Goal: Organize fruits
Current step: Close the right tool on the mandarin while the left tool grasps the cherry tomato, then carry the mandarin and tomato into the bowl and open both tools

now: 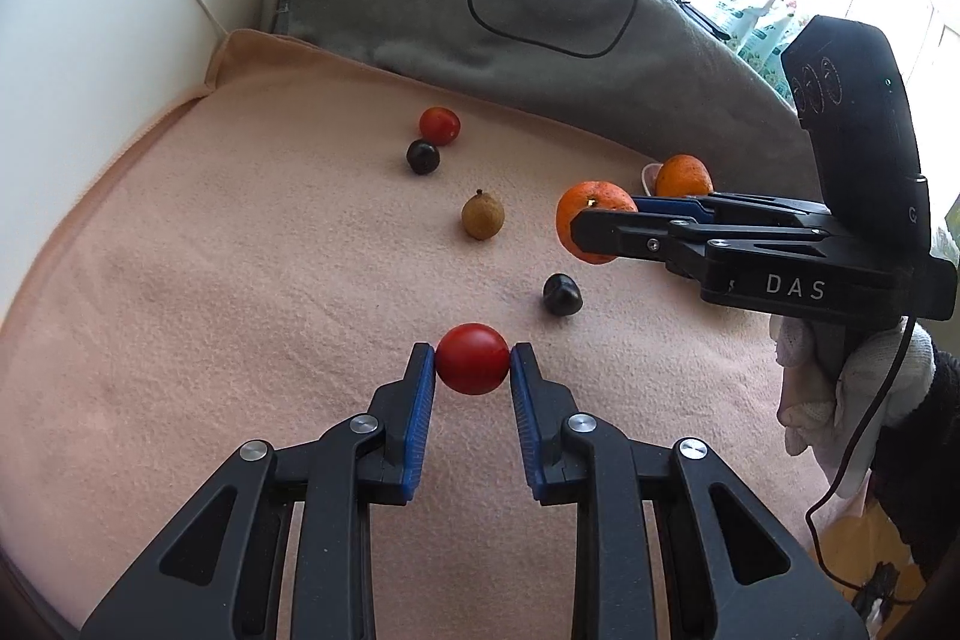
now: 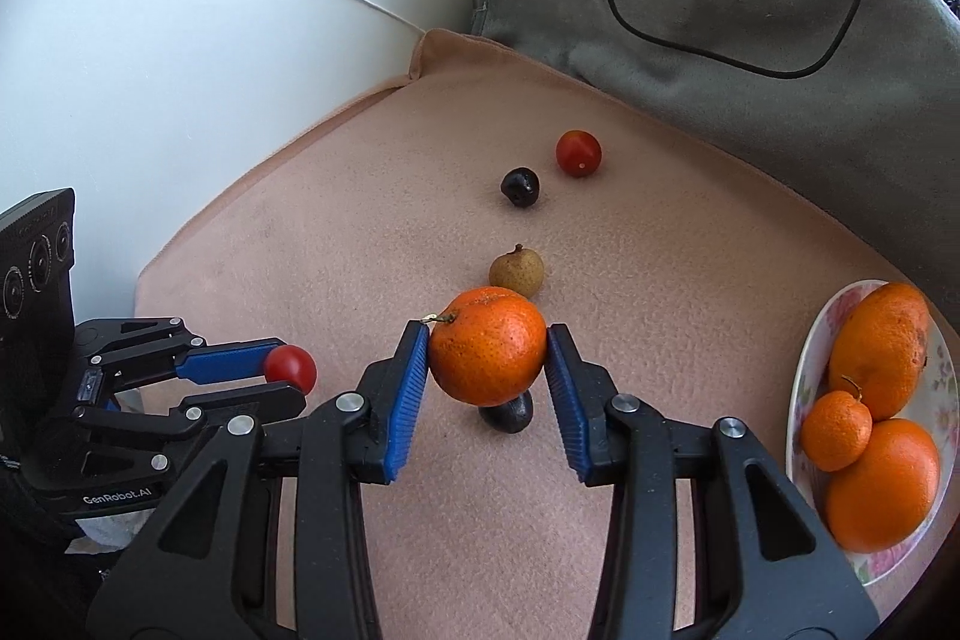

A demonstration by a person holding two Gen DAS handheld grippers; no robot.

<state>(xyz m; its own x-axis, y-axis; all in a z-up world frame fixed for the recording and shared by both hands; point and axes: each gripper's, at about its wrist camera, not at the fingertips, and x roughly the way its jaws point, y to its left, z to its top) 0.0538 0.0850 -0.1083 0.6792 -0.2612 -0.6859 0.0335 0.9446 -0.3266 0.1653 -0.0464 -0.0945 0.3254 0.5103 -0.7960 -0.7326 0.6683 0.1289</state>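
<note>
**Both grippers loaded; the plate lies to the right**

The right gripper pinches an orange across its middle, blue pads pressed on either side, and holds it clear of the pink blanket. The left gripper is nearly closed on a red tomato, the pads touching its two sides.

The relation that matters: the plate sits at the right edge of the blanket, to the right of the held orange and somewhat nearer the camera. It already carries three oranges, so the held one most likely belongs there. The right hand is plainly the nearer one; the left gripper is well apart from the plate, on the far side of the right gripper.

Loose on the blanket remain a second tomato, a dark fruit just beside it, a brown fruit just behind the orange, and another dark fruit directly under the orange. No second dish shows, so where the tomato should go cannot be told. The plate is crowded; the orange may roll off when released.
</note>
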